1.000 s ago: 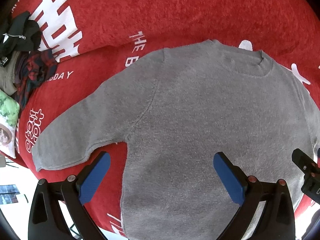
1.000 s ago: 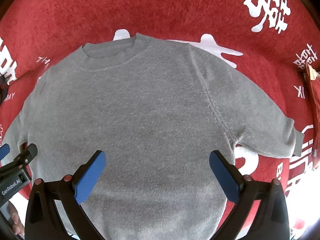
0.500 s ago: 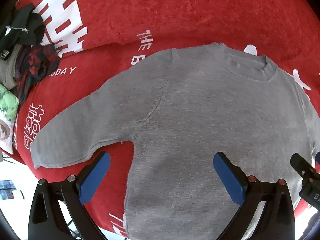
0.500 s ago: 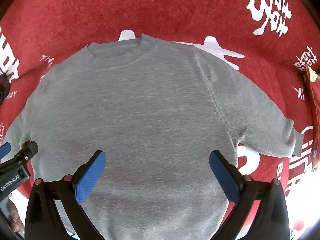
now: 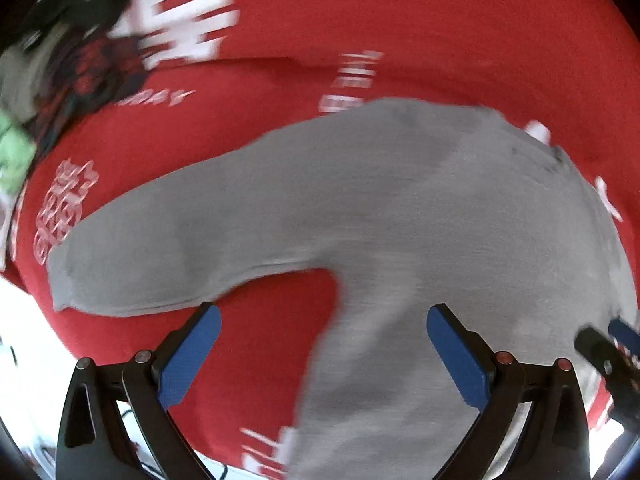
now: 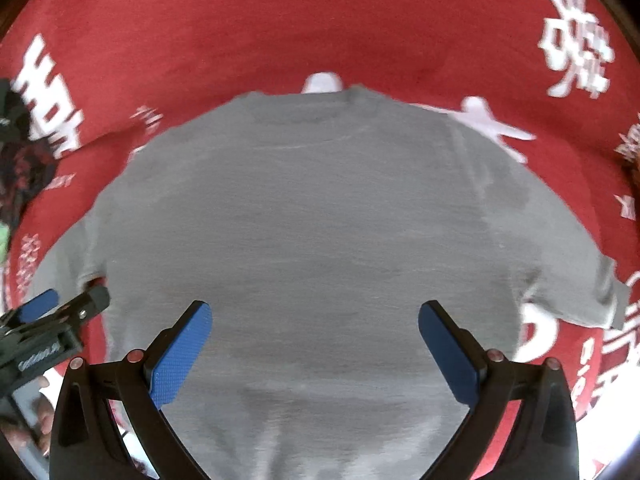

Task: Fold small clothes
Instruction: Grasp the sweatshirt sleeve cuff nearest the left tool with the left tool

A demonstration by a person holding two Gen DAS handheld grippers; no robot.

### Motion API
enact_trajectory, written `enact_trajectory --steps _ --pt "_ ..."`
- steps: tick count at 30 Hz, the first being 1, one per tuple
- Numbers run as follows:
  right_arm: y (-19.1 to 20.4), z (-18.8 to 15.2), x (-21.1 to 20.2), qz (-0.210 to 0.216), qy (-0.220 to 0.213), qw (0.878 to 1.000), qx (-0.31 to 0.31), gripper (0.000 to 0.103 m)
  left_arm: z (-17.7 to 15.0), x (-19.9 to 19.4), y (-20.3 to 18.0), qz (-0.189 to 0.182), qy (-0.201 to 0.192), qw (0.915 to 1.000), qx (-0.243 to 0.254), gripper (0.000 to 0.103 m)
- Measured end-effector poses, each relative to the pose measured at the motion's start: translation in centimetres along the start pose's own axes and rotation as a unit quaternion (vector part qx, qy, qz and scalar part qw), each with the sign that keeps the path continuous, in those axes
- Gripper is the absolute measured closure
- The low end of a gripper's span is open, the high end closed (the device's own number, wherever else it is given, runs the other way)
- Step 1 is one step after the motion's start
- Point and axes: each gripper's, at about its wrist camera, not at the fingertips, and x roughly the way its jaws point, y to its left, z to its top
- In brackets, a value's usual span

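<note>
While both our tongs, left gripper and right gripper, gape apart above the gray sweater, we might pinch the red blanket beneath too.

Looks like you're working at home, folding laundry on a bed or sofa: the soft red blanket with big white printed characters covers everything, a jumble of other clothes is heaped at its far left corner, and a gray sweater lies spread on it.
</note>
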Motion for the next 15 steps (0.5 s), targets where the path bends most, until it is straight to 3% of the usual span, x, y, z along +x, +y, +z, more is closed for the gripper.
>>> enact_trajectory --steps 3,6,8,10,14,15 --pt "2.5 -0.3 0.6 0.021 0.014 0.999 -0.031 0.000 -0.5 0.8 4.6 -0.009 0.005 0.9984 -0.055 0.000" --pt "5.1 -0.7 1.1 0.017 0.013 0.998 -0.066 0.000 -1.4 2.1 9.9 -0.070 0.013 0.9879 -0.138 0.000" --pt "6.3 -0.8 1.8 0.024 0.020 0.997 -0.073 0.000 -2.1 2.6 12.9 -0.119 0.001 0.9728 -0.198 0.000" --pt "7.4 -1.0 2.4 0.032 0.028 0.996 -0.078 0.000 -2.9 3.5 15.0 -0.177 -0.011 0.9506 -0.254 0.000" --pt "9.5 -1.5 3.5 0.034 0.035 0.994 -0.095 0.000 -3.5 7.0 15.1 -0.279 0.009 0.9099 -0.307 0.000" --pt "9.9 -1.6 3.7 0.034 0.036 0.994 -0.099 0.000 -3.6 7.6 14.7 -0.293 0.015 0.9038 -0.311 0.000"
